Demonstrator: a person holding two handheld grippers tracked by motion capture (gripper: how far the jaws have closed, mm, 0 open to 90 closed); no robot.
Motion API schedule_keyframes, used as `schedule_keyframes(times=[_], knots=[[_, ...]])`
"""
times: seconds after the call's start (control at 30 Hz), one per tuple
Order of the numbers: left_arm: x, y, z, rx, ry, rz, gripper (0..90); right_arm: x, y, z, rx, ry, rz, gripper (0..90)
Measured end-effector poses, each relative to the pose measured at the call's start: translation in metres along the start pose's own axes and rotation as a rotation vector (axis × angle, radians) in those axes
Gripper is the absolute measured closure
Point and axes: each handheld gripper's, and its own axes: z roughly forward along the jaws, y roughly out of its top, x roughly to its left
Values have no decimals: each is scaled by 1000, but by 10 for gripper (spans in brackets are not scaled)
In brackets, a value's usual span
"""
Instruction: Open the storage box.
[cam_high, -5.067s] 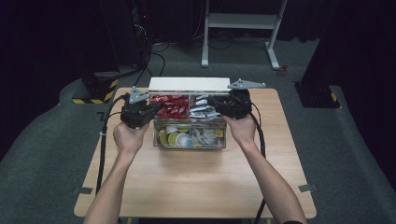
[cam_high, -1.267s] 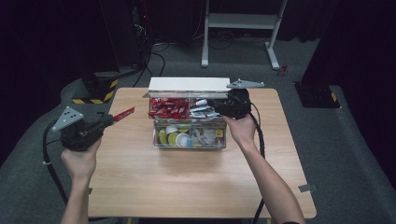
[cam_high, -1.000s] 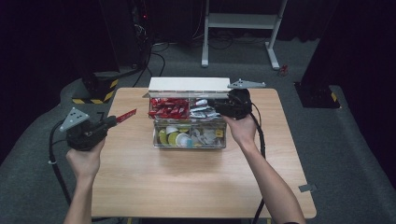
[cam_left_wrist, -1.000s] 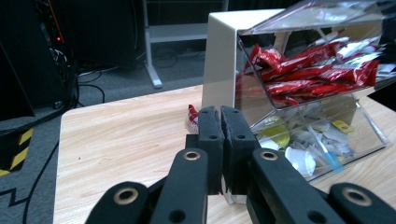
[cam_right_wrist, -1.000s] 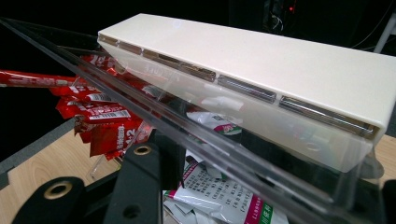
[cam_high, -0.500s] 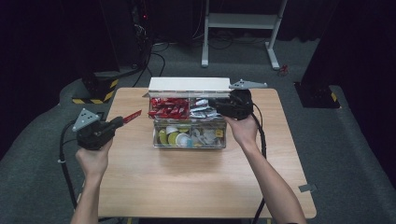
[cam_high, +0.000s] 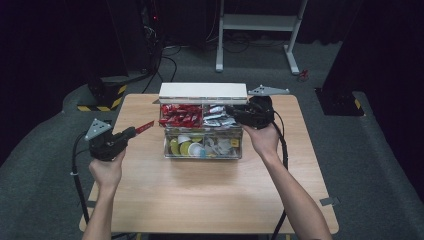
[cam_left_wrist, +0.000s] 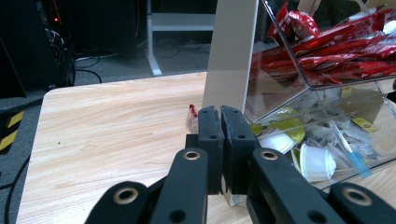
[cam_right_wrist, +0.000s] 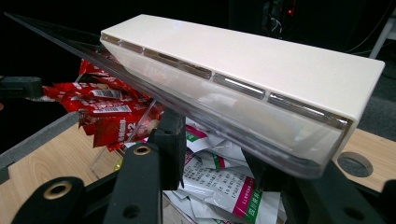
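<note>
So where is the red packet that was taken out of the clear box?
In the high view the slim red foil packet sits clamped in the left gripper, over the table's left side, left of the clear plastic box.

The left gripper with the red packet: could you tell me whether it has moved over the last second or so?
Yes. The left gripper, holding the red packet, has moved right, back toward the clear box.
</note>
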Motion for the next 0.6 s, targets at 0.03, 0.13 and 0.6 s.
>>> schedule_keyframes(times=[0.03,0.13,0.6], knots=[[0,-1,1,2,3,2,875,0,0,0,-3,1,0,608],[0,-5,6,2,2,-5,875,0,0,0,-3,2,2,607],[-1,-20,26,19,11,-30,875,-2,-2,-1,-12,5,8,607]])
